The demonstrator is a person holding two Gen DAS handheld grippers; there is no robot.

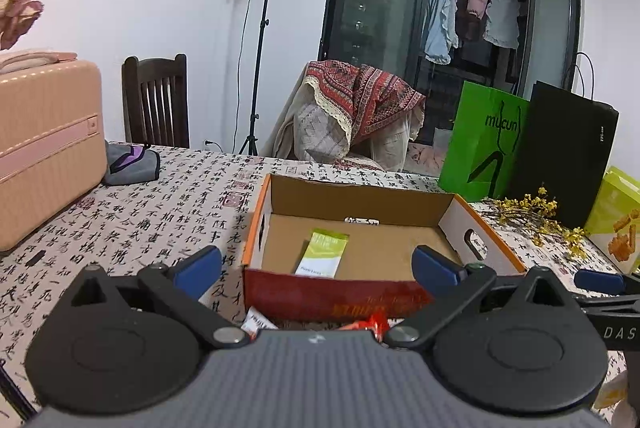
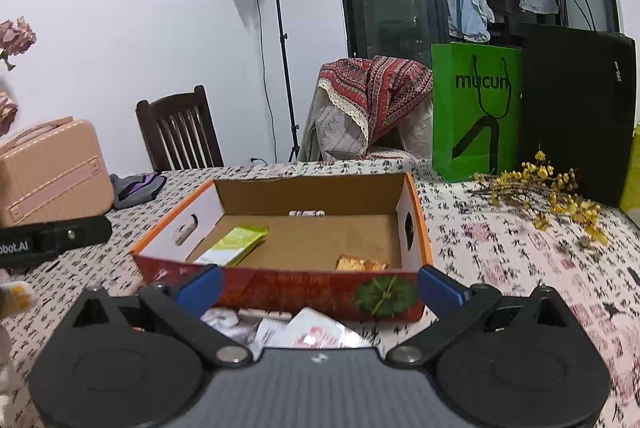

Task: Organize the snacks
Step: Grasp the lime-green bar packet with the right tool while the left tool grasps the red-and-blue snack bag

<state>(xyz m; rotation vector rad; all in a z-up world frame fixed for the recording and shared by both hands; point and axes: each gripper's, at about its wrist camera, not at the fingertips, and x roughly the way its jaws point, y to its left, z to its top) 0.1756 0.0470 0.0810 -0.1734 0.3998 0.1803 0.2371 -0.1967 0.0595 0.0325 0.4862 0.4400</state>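
Left wrist view: I see my cardboard box (image 1: 360,216) on the table, open on top, brown inside, red front, orange rim.
Green packet (image 1: 323,253): lies flat on the box floor, toward the left; green on top, white at the bottom.
Gold snack (image 2: 361,263): small, shiny, inside the box near the front right.
Loose snacks: a red wrapper (image 1: 370,324) and white packets (image 2: 316,332) lie on the cloth just in front of the box.
Left gripper (image 1: 320,266): blue tips spread wide, holding nothing.
Right gripper (image 2: 320,286): wide open too, nothing between its tips.
Table (image 1: 132,224): cloth with black writing.
Around: pink case (image 1: 44,148), green bag (image 1: 486,144), yellow flowers (image 2: 548,188).
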